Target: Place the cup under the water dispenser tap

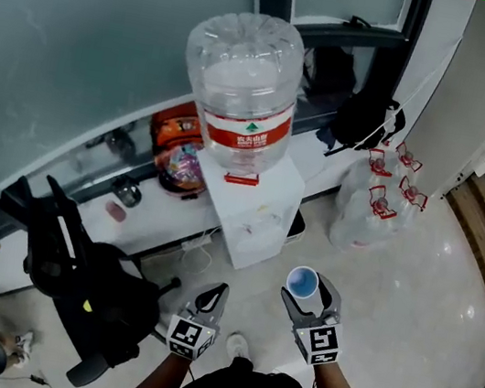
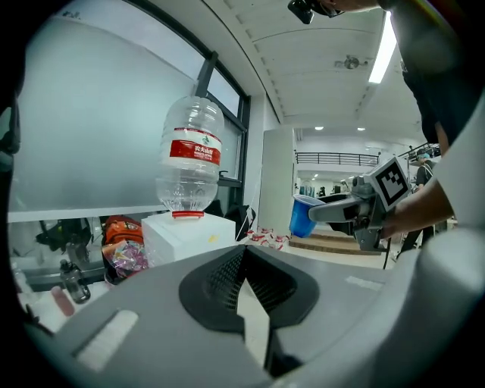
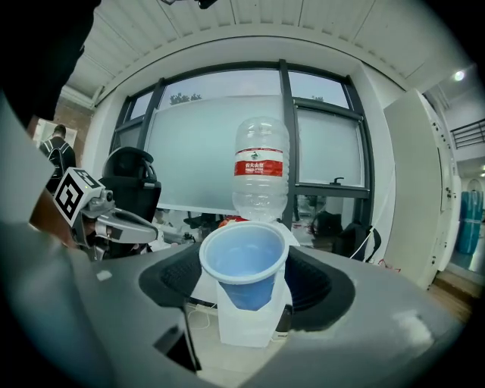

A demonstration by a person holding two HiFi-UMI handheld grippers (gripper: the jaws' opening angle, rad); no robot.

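Note:
A white water dispenser (image 1: 254,209) stands on the floor against the window ledge, with a large clear bottle (image 1: 243,86) upended on top. My right gripper (image 1: 307,293) is shut on a blue cup (image 1: 303,282), held upright in the air just right of the dispenser's front. In the right gripper view the cup (image 3: 244,261) sits between the jaws with the bottle (image 3: 261,170) straight behind it. My left gripper (image 1: 216,294) hangs shut and empty to the left of the cup. The left gripper view shows the dispenser (image 2: 189,231) ahead and the cup (image 2: 305,214) at right.
A black office chair (image 1: 82,286) stands at the lower left. Several empty water jugs with red handles (image 1: 376,203) lie right of the dispenser. A black backpack (image 1: 367,118) and an orange bag (image 1: 177,135) rest on the ledge. A white pillar (image 1: 483,92) rises at right.

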